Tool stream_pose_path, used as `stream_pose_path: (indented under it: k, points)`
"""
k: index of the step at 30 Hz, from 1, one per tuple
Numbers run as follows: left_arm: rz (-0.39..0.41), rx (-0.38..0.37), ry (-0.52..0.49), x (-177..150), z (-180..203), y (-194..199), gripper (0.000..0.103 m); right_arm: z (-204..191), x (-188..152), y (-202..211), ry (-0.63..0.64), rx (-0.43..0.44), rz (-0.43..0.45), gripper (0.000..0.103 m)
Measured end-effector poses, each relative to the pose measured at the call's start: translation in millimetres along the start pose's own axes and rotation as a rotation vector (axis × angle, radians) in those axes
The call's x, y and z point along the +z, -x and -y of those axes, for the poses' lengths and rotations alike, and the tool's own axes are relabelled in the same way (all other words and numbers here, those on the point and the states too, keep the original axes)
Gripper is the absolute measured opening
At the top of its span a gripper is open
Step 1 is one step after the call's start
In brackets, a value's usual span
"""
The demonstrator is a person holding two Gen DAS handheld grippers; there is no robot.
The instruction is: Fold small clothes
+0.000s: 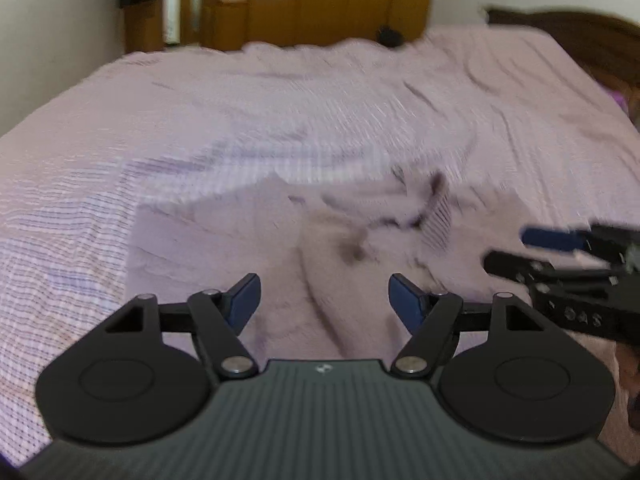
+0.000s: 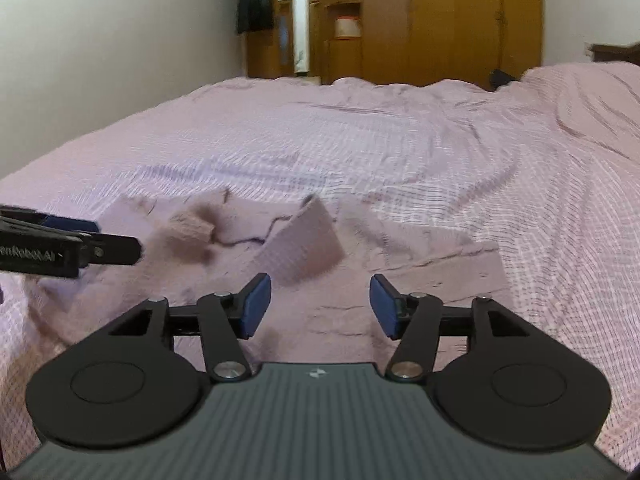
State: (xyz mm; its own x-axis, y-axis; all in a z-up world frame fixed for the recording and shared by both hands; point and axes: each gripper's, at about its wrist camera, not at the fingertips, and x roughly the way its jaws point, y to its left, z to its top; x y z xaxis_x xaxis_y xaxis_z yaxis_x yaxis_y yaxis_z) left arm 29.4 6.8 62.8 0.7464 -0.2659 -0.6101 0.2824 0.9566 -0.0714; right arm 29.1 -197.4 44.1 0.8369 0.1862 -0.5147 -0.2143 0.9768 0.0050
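Note:
A small dusty-pink garment (image 1: 224,240) lies crumpled on the bed, just beyond my left gripper (image 1: 325,304). That gripper is open, and only cloth shows in the gap below its blue pads. In the right wrist view the same garment (image 2: 420,256) spreads across the sheet with one flap (image 2: 304,244) standing up. My right gripper (image 2: 320,304) hovers over its near edge, open and holding nothing. Each gripper also shows in the other's view: the right gripper (image 1: 506,247) at the right edge, the left gripper (image 2: 116,236) at the left edge, both with jaws apart. The left wrist view is blurred.
A pink checked bedsheet (image 2: 360,140) with wrinkles covers the whole bed. A dark wooden headboard (image 1: 580,36) is at the far right. Wooden wardrobes (image 2: 440,20) and a white wall (image 2: 120,40) stand beyond the bed's far edge, where a small dark object (image 1: 390,36) rests.

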Motion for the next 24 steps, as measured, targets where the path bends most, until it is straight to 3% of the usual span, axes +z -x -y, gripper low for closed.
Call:
stream_pose_path:
  k: [6, 11, 17, 19, 22, 24]
  points:
    - [0.003, -0.073, -0.108, -6.5, 16.7, 8.2, 0.072, -17.2, 0.3, 5.6, 0.099, 0.006, -0.007, 0.064]
    - [-0.030, -0.048, -0.206, -18.0, 32.0, -2.1, 0.072, -23.7, -2.4, 4.1, 0.132, 0.032, -0.038, 0.064]
    - [-0.041, -0.002, -0.227, -25.9, 30.2, -19.0, 0.072, -23.9, -9.0, -5.2, 0.131, 0.063, -0.085, 0.064]
    - [-0.029, 0.003, -0.238, -27.3, 28.1, -17.8, 0.061, -23.7, -10.7, -7.9, 0.129, 0.072, -0.096, 0.064]
    - [-0.023, -0.015, -0.237, -27.2, 24.6, -16.5, 0.030, -24.2, -12.3, -8.1, 0.133, 0.080, -0.098, 0.064]
    - [-0.020, -0.013, -0.224, -26.9, 22.2, -15.7, 0.022, -24.7, -12.8, -7.5, 0.135, 0.087, -0.094, 0.064]
